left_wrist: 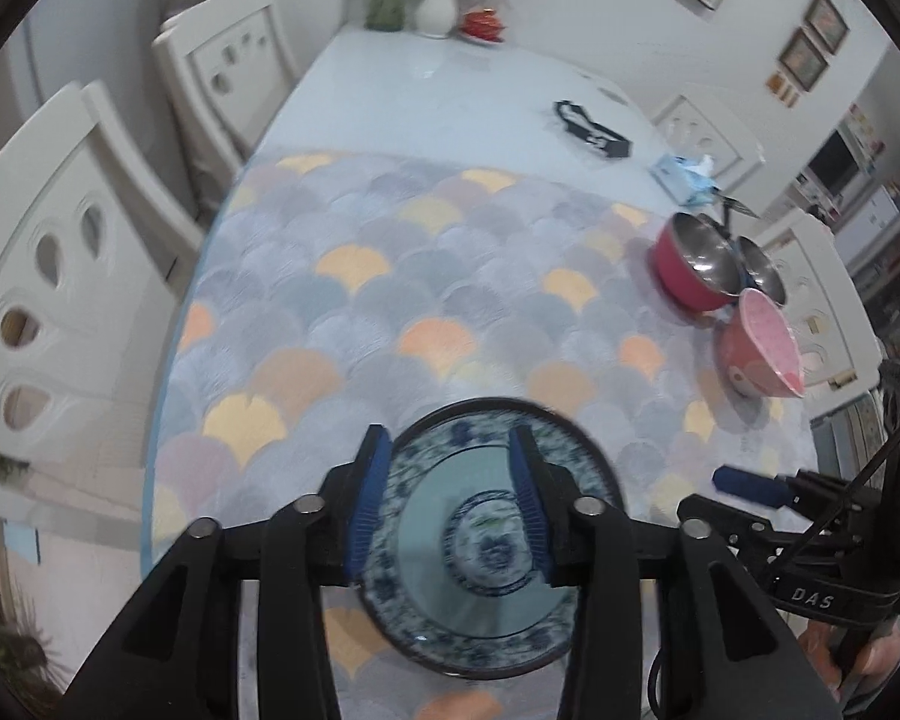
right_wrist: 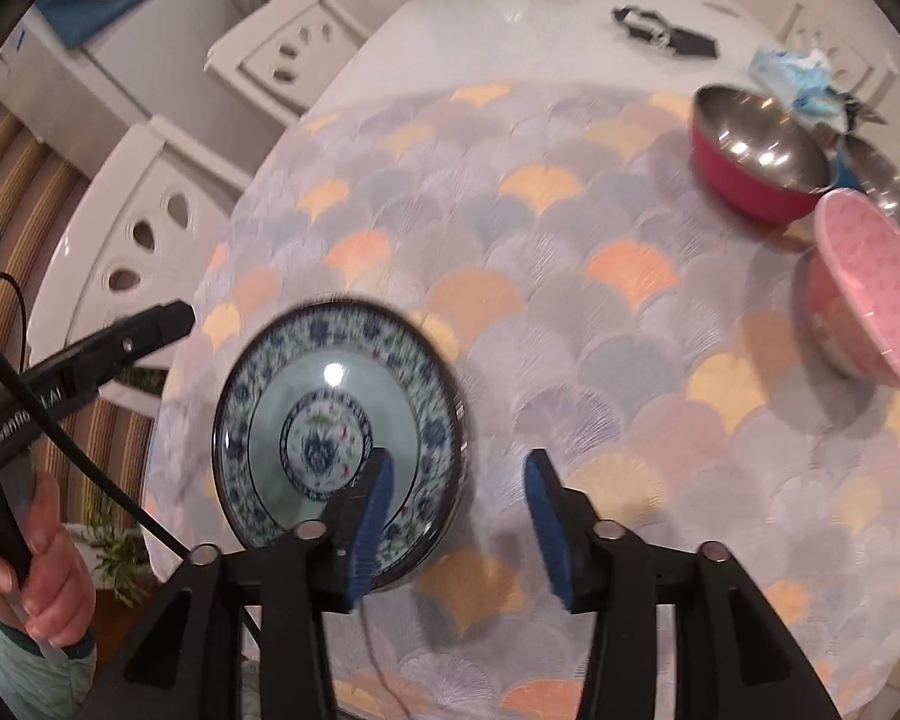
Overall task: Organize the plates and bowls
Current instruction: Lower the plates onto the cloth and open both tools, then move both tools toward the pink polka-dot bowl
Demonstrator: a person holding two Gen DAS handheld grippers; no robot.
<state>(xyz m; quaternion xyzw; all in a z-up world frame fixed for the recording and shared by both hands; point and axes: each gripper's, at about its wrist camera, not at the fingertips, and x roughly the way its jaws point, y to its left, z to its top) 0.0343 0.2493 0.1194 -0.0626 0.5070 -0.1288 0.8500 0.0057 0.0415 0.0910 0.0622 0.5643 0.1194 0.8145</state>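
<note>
A blue-and-white patterned plate [left_wrist: 486, 540] lies on the scale-patterned cloth near the table's front edge; it also shows in the right wrist view [right_wrist: 336, 420]. My left gripper [left_wrist: 453, 456] is open and hovers above the plate, a finger over each side. My right gripper [right_wrist: 459, 480] is open and empty, its left finger over the plate's right rim. A red steel-lined bowl [left_wrist: 693, 267] [right_wrist: 756, 165], a second steel bowl [left_wrist: 762, 270] [right_wrist: 888, 192] and a tilted pink bowl [left_wrist: 762, 348] [right_wrist: 870, 288] stand at the right.
White chairs [left_wrist: 72, 252] stand along the table's left side. A black object [left_wrist: 591, 132], a tissue pack [left_wrist: 687, 177] and vases [left_wrist: 435, 12] sit on the far part of the table. The cloth [left_wrist: 390, 300] covers the near half.
</note>
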